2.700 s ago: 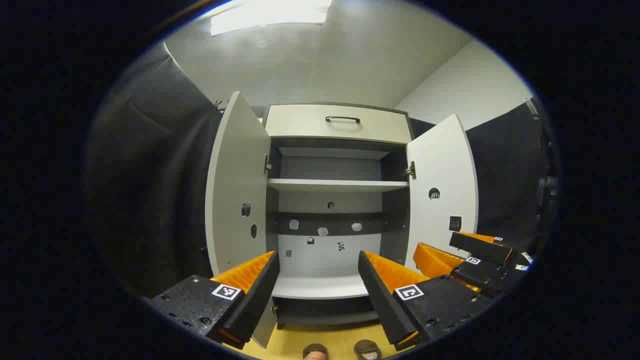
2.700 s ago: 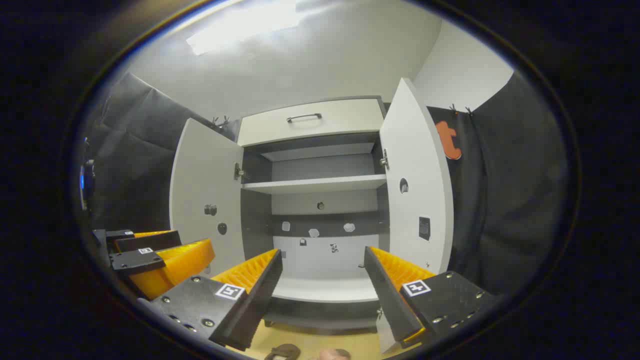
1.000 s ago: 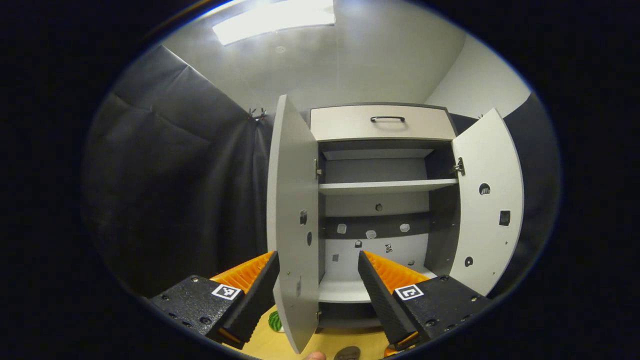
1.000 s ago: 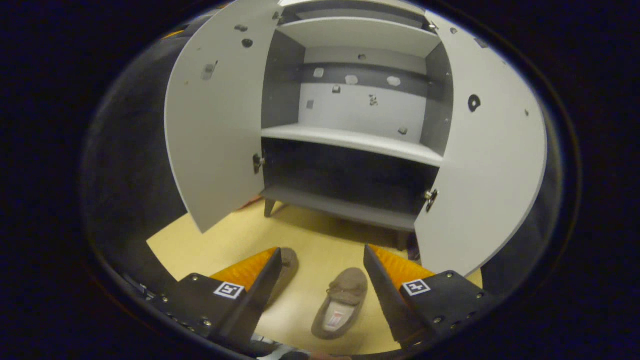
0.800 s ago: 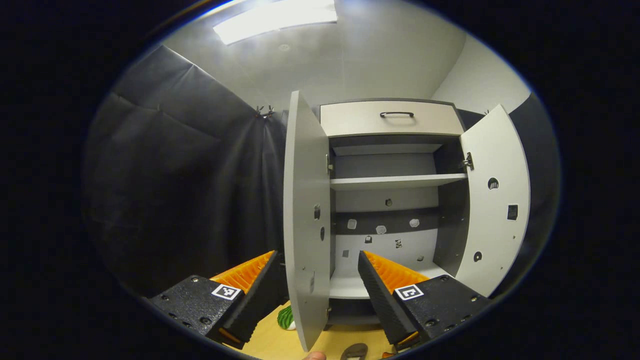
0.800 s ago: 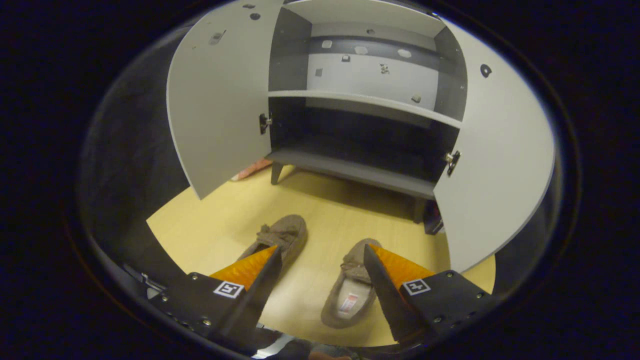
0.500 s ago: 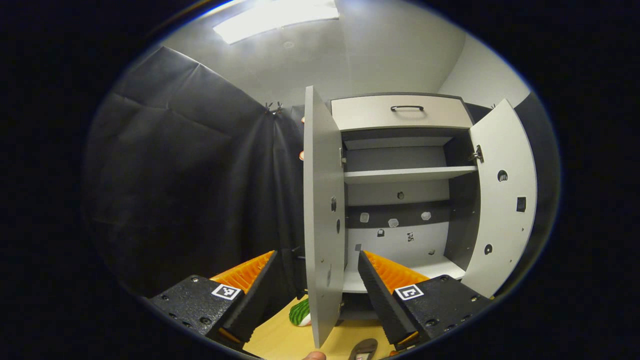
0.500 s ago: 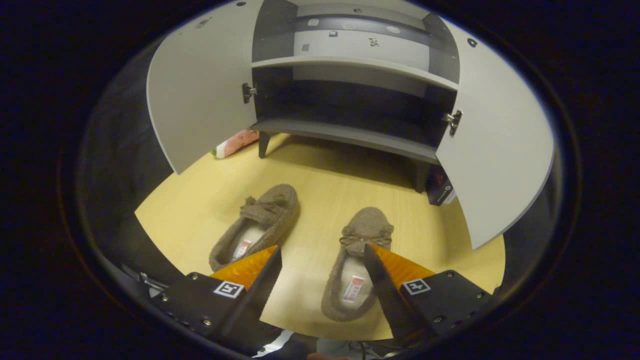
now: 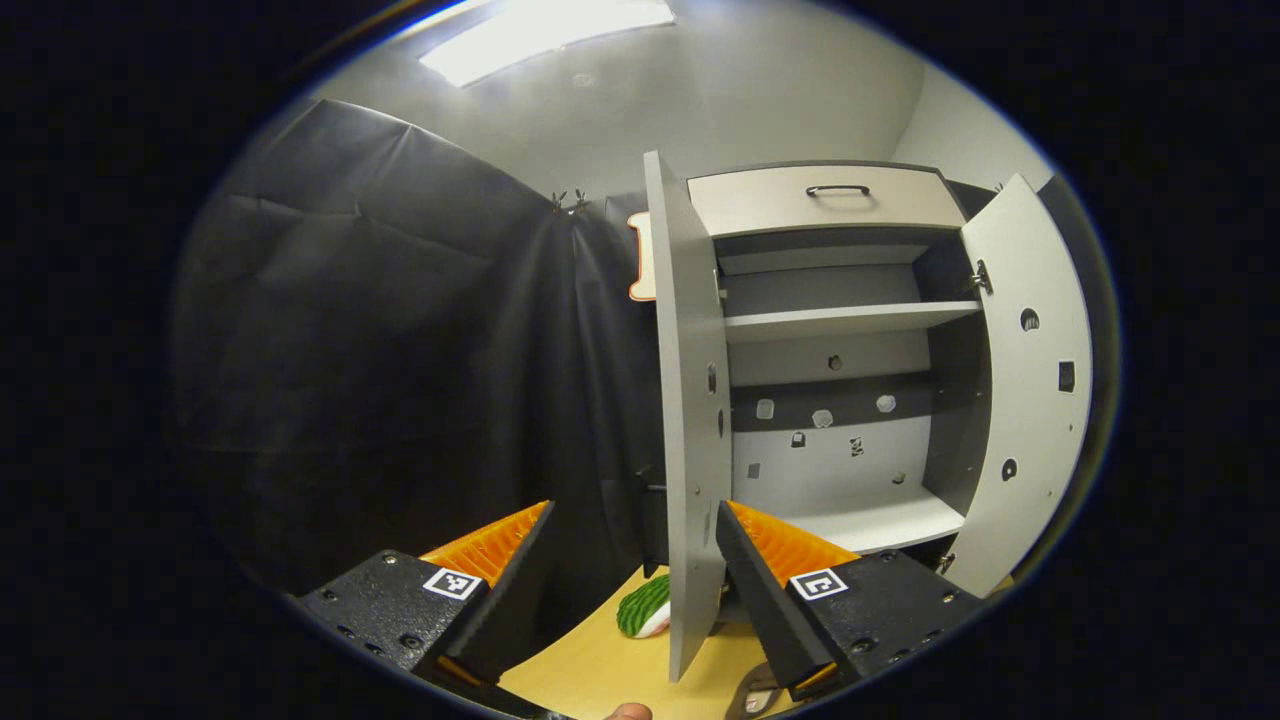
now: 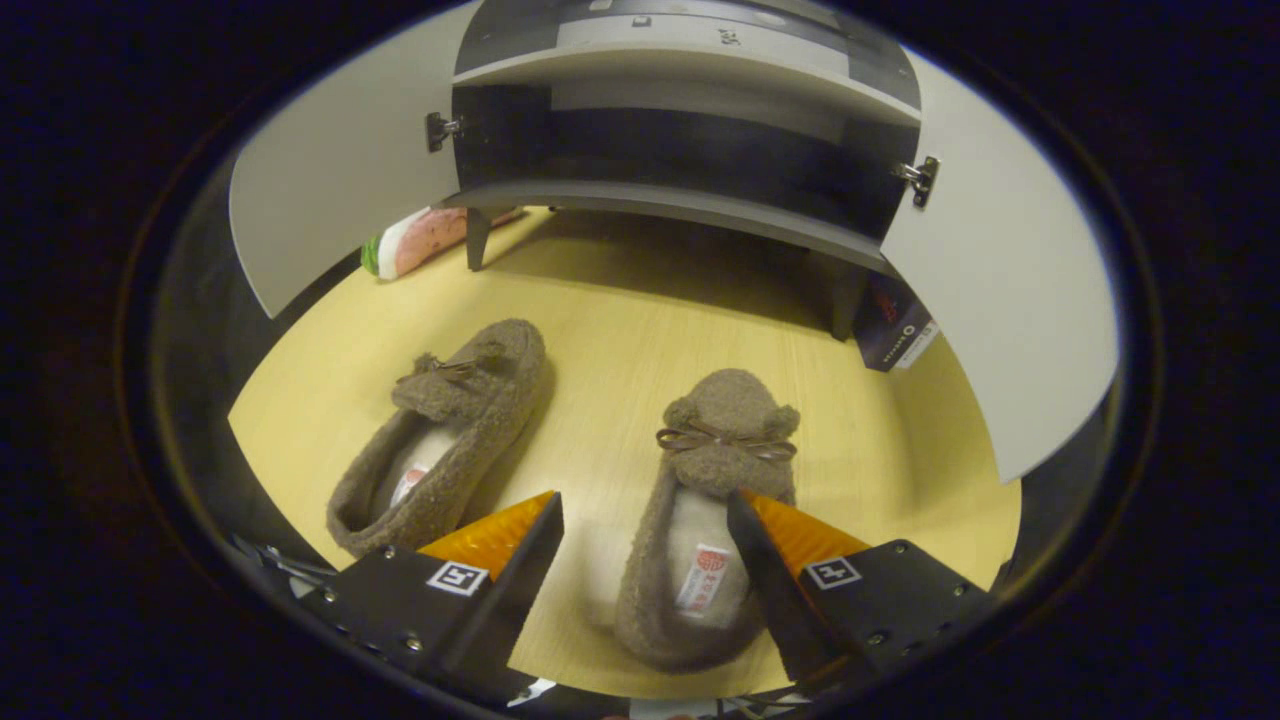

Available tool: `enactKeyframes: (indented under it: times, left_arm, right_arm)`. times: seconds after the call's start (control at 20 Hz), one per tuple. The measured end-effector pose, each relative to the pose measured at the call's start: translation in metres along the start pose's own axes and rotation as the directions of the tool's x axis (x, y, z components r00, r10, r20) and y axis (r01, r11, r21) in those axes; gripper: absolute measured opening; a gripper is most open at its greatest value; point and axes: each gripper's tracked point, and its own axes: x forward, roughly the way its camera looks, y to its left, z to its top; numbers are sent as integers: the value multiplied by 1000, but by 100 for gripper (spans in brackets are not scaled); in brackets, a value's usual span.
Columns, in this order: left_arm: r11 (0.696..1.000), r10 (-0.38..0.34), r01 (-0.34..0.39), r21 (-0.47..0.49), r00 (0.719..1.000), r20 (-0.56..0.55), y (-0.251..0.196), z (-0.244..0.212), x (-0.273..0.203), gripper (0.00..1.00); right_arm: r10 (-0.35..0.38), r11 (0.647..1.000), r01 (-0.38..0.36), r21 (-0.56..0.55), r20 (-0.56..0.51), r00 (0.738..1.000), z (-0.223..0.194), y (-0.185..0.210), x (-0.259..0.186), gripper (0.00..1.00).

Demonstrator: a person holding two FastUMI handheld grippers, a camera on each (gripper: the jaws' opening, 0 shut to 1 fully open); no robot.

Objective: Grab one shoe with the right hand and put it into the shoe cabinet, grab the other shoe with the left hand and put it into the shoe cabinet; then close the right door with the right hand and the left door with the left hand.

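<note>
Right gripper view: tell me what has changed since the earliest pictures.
The right gripper has tipped down from facing the cabinet and come low over the right-hand slipper, jaws open, nothing held. Both slippers stayed on the floor, and both doors stayed open.

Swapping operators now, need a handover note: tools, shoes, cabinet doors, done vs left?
Right tool: open, low over the floor, aimed at the right shoe; no grasp yet.
Left tool: open, holding nothing, facing the left door edge-on.
Left shoe lies on the floor beside the right shoe.
Cabinet: left door and right door open, shelves bare.
Done: nothing.
Left: both shoes in, then both doors shut.
</note>
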Motion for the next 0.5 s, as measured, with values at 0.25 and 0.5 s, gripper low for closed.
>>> enactKeyframes:
  times: [0.25,0.5]
  left_arm:
    - [999,34,-34,18,999,-19,14,-7,2,96]
    - [999,52,-52,16,998,-23,24,-10,4,96]
  right_arm:
    - [-32,998,29,-57,-61,998,-9,-5,29,80]
    - [-112,978,108,-178,-11,994,-11,-12,37,56]
